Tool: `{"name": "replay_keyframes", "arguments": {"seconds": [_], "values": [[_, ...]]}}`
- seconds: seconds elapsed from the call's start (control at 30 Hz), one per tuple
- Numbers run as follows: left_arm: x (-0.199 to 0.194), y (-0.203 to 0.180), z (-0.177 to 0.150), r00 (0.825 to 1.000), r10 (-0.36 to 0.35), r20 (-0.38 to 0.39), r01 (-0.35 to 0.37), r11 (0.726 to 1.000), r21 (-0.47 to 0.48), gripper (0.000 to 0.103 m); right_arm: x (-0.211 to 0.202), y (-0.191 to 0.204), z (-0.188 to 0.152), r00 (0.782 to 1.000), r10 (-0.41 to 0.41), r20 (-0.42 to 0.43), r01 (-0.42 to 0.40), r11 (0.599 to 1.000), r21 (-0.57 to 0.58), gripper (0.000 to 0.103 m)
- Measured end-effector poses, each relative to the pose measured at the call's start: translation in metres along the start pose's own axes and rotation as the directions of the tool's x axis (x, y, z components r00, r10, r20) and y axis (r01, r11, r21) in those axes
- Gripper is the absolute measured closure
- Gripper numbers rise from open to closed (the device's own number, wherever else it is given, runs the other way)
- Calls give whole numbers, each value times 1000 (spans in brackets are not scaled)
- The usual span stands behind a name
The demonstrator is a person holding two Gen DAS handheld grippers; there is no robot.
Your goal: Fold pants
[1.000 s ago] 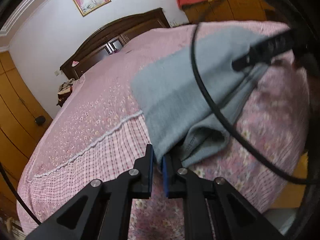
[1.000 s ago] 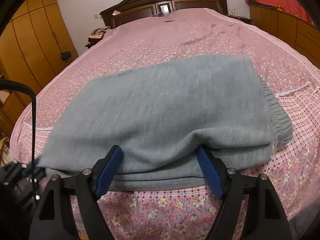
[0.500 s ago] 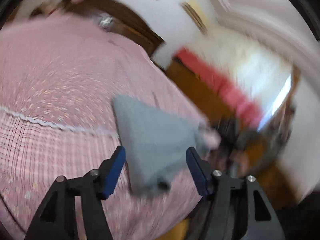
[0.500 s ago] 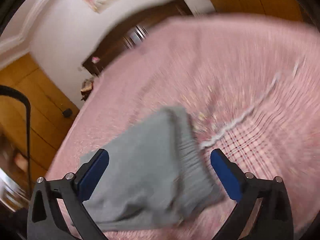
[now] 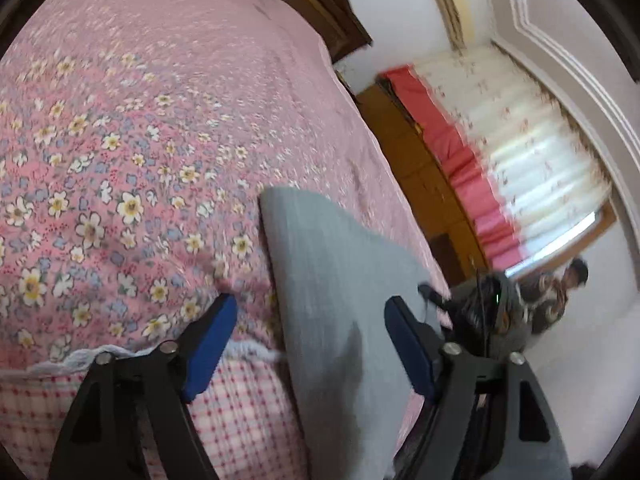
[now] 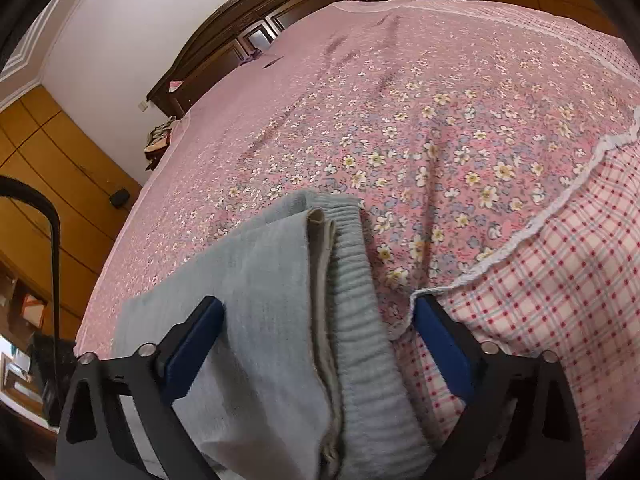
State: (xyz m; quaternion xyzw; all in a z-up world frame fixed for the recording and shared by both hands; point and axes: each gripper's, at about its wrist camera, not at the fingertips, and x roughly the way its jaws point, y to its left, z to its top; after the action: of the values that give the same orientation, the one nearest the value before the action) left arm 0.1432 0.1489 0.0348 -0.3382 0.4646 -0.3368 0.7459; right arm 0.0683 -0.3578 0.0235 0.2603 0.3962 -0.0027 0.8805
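Folded grey pants [image 6: 280, 320] on pink bed [image 6: 400, 100], running 12 to 6 between both claws: left claw [image 5: 310, 344] open, unclamped; right claw [image 6: 316, 344] wide, closing, pads clear of cloth.

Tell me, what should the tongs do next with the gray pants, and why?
Probably draw both back and leave the pants alone. They already lie folded in layers on the bed, waistband stacked along one edge. The left tongs stand open and the right tongs are closing slightly, neither pressing the cloth, so the fold looks finished, at most needing a smoothing pat.
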Motion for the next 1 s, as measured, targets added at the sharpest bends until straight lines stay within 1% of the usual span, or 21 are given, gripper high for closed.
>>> {"name": "replay_keyframes", "arguments": {"seconds": [0.03,0.07,0.1,0.17,0.2,0.23,0.27,0.33,0.37,0.43,0.5,0.6,0.67,0.73,0.83,0.9,1.0], "values": [[1,0,0,1000,9,4,-9,1000,-13,58,-2,-3,-1,1000,1,0,-1,1000,3,12],[3,2,0,1000,6,6,-6,999,-50,69,-4,-7,-1,1000,0,1,0,1000,6,15],[6,2,-5,1000,1,18,1,996,-89,74,-7,-7,-3,1000,-16,0,16,1000,8,17],[10,-2,-19,997,-21,80,31,991,-131,80,-10,-5,-8,999,-43,0,43,999,-5,30],[12,-3,-23,995,-18,95,31,991,-133,85,-12,4,-14,998,-66,6,66,997,-51,44],[15,-7,-28,994,-8,108,22,991,-131,87,-15,13,-21,996,-87,13,88,992,-88,56],[15,-9,-28,993,1,121,14,992,-124,87,-18,19,-24,995,-101,26,103,989,-110,65],[13,-12,-25,993,-2,122,18,991,-130,89,-28,27,-30,990,-117,76,127,981,-147,75],[18,-20,-26,992,-7,123,24,991,-134,89,-32,28,-31,990,-111,89,123,982,-143,76],[14,-26,-21,992,-12,124,28,992,-123,90,-44,27,-28,991,-73,115,85,991,-101,77],[6,-39,-18,992,9,129,-1,998,-60,90,-55,30,-29,988,-64,141,77,993,-88,78],[-3,-63,-18,989,25,143,-26,1000,4,90,-69,50,-31,972,-130,195,157,978,-134,78],[-12,-75,-17,986,40,164,-46,998,32,90,-74,60,-34,966,-150,212,183,972,-146,81],[-23,-76,-15,980,60,189,-70,996,49,91,-83,72,-38,966,-129,226,171,969,-176,81],[-38,-73,-9,971,88,223,-101,994,49,91,-88,100,-44,964,-116,241,178,951,-254,81],[-47,-70,-3,961,123,247,-138,989,47,91,-89,118,-46,965,-97,243,169,939,-299,81],[-58,-62,-3,947,174,269,-196,979,55,91,-85,140,-43,969,-65,237,146,929,-340,82]]}}
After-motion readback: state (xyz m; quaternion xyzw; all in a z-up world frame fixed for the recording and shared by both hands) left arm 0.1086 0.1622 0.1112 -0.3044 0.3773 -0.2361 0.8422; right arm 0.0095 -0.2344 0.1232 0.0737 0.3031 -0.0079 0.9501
